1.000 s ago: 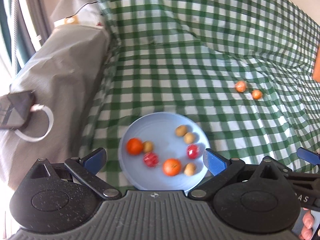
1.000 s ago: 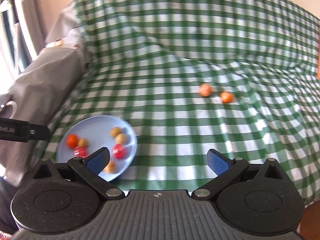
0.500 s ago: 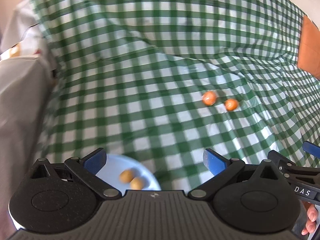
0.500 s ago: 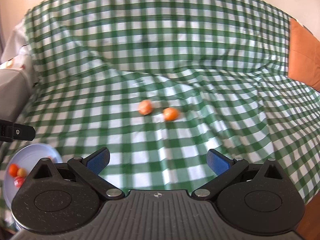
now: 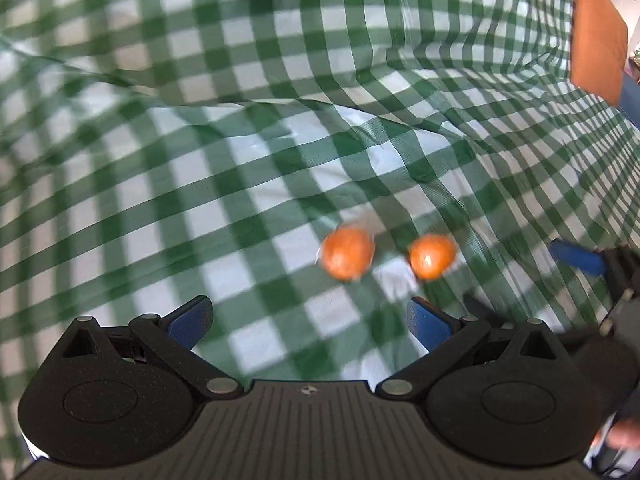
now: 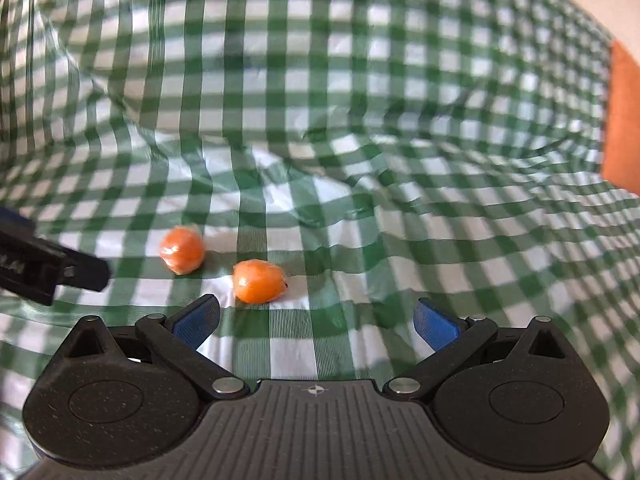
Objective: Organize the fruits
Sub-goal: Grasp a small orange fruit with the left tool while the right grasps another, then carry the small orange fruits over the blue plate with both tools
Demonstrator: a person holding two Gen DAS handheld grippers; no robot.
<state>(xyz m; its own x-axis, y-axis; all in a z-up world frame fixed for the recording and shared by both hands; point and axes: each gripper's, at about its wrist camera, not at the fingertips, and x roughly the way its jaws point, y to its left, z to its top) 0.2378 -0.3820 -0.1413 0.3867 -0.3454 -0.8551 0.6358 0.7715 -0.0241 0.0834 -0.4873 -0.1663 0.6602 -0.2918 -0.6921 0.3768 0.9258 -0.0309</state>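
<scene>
Two small orange fruits lie side by side on the green-and-white checked cloth. In the left wrist view the left fruit [image 5: 347, 253] and the right fruit [image 5: 432, 257] sit just beyond my open, empty left gripper [image 5: 308, 322]. In the right wrist view the left fruit [image 6: 182, 249] lies further off and the right fruit [image 6: 258, 276] lies just ahead of my open, empty right gripper [image 6: 316, 320], towards its left finger. The blue plate with the other fruits is out of both views.
The checked cloth [image 5: 240, 160] is wrinkled with raised folds behind the fruits. An orange cushion [image 5: 596, 48] stands at the far right. The right gripper's tip [image 5: 576, 258] shows at the left view's right edge; the left gripper's finger [image 6: 48, 264] shows at the right view's left edge.
Both grippers have moved away from the blue plate and closer to the two orange fruits, which now look much larger. The plate has left both views. Both grippers stay open.
</scene>
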